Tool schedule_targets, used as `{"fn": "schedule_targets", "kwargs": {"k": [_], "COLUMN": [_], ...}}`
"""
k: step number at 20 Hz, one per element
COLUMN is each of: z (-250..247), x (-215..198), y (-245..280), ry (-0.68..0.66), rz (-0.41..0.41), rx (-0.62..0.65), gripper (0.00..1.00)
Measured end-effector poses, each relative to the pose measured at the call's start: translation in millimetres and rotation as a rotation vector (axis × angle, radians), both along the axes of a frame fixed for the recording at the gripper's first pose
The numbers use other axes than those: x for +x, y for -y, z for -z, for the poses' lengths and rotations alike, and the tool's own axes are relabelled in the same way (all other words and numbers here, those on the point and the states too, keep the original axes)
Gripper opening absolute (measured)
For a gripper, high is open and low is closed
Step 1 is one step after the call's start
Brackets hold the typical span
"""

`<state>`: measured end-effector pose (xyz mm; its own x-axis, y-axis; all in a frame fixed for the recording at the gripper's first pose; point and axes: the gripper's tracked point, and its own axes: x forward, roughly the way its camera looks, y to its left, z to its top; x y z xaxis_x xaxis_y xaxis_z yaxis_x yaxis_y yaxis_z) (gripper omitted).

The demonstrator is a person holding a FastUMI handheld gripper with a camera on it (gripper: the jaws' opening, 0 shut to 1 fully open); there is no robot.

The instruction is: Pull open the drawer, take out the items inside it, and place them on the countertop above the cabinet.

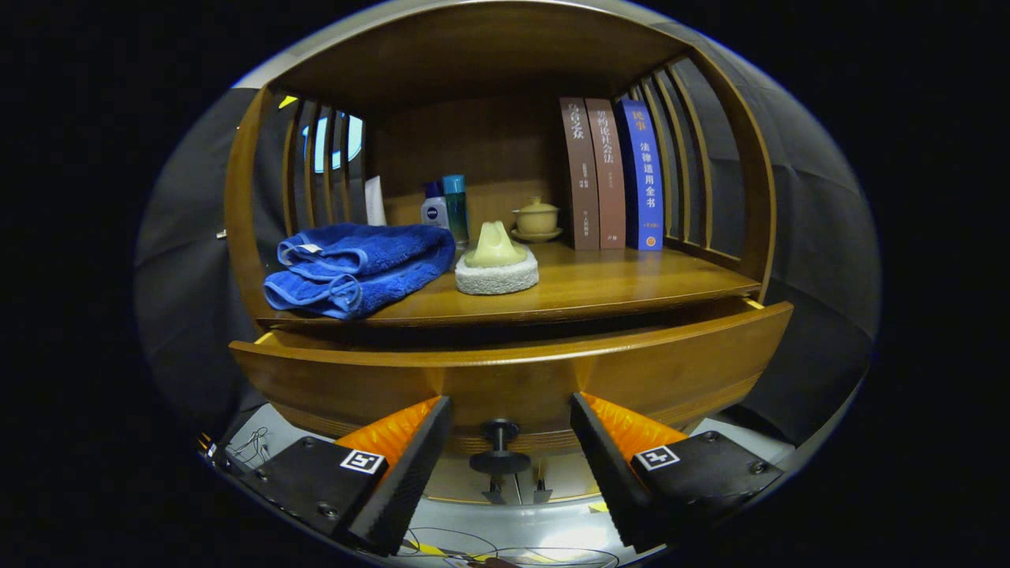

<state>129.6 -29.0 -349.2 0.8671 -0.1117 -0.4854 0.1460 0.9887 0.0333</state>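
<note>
The wooden drawer (pixel 355 379) stands pulled partly out below the countertop (pixel 615 284) of the cabinet. Its dark round knob (pixel 499 450) sits between my fingers, slightly ahead of their tips, with a gap on each side. My gripper (pixel 509 426) is open and holds nothing. The drawer's inside is hidden behind its front panel. On the countertop lie a folded blue towel (pixel 355 268) and a pale soap-like lump on a white round sponge (pixel 497 268).
At the back of the countertop stand two small bottles (pixel 444 205), a lidded cup on a saucer (pixel 536 219) and three upright books (pixel 611 173). Slatted wooden sides enclose the shelf left and right. Cables lie on the pale floor below the drawer.
</note>
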Motion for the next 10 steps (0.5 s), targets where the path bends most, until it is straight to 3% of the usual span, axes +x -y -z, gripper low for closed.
{"fn": "schedule_targets", "kwargs": {"k": [10], "z": [7], "x": [25], "y": [3], "ry": [0.011], "rz": [0.01], "rx": [0.009], "gripper": [0.99]}}
